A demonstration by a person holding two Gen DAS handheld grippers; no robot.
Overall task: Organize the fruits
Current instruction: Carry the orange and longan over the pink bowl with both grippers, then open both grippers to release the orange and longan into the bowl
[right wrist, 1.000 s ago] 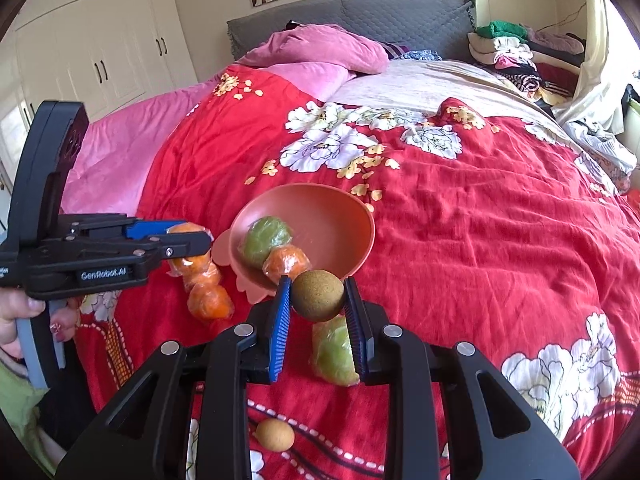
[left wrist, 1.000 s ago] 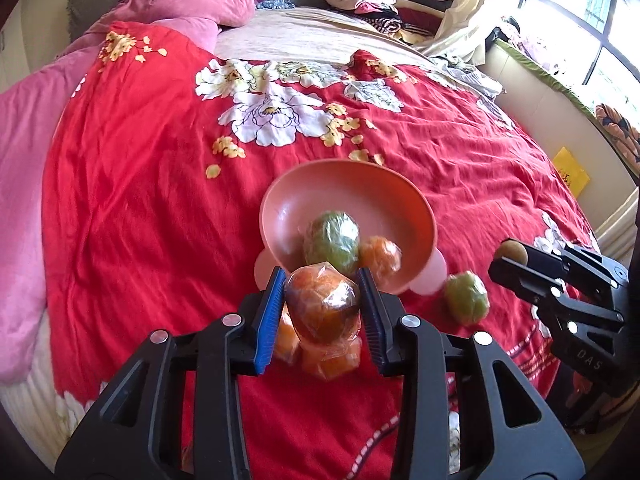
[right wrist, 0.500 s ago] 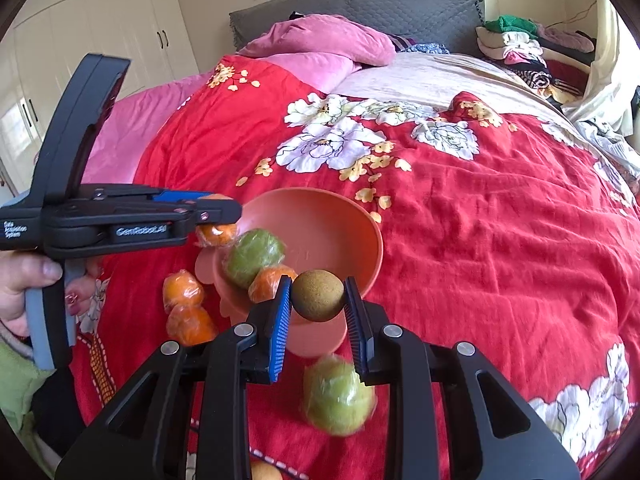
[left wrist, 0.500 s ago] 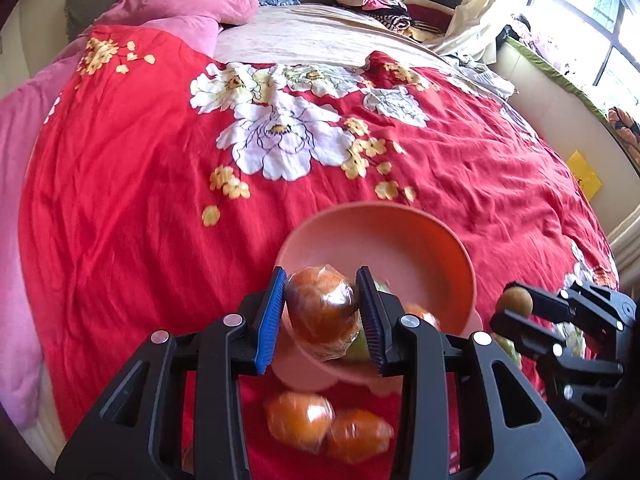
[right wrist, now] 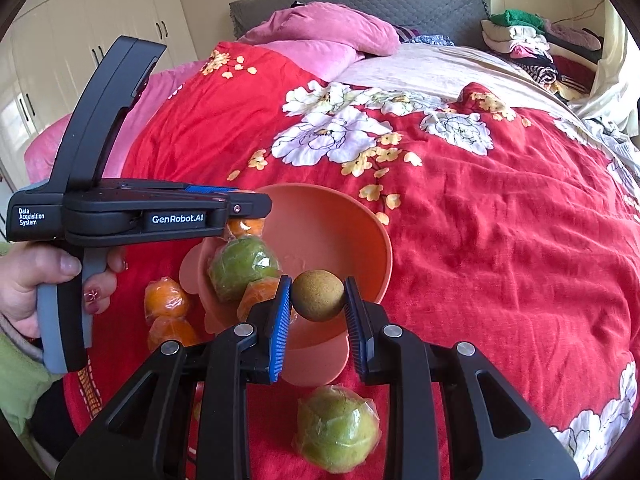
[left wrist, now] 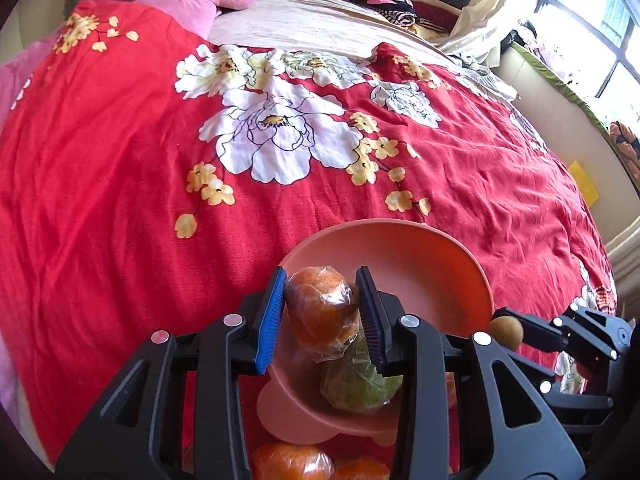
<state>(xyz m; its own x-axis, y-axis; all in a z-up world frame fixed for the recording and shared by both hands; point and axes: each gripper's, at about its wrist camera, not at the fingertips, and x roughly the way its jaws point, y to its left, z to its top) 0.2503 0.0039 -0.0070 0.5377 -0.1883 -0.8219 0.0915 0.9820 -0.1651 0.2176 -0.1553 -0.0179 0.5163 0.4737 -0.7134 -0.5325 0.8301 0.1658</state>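
Nearest me, the left claw (left wrist: 322,314) is clamped on a plastic-wrapped orange (left wrist: 322,308), and the right claw (right wrist: 318,312) is clamped on a small brown round fruit (right wrist: 318,295), bare-skinned and dull. Both loads hang over the near rim of the salmon-pink bowl (left wrist: 436,264), which sits tilted on the bed (left wrist: 100,184) near its front edge.

What worries me from here:
- The bowl rests on soft bedding and leans toward me. If I let go too early, a fruit could strike the low near rim, tip the bowl or roll out.
- Both claws crowd the same opening, so they could knock each other, or the left one could nudge the wrapped green fruit (right wrist: 242,266) lying in the bowl.
- The orange's wrap is slick and crinkled, with loose film trailing below the pads; it may slide or cling when I release.

In the bowl, the green fruit lies against the near wall with another wrapped orange (right wrist: 256,294) beside it. Outside, two wrapped oranges (right wrist: 166,302) lie on the bed just beside the bowl's left side in the right wrist view, and a second wrapped green fruit (right wrist: 336,426) lies in front of its base, so I judge the job roughly half done.

Beyond the bowl, the red flowered quilt runs back to pink pillows (right wrist: 328,30) and a grey headboard (right wrist: 360,0).
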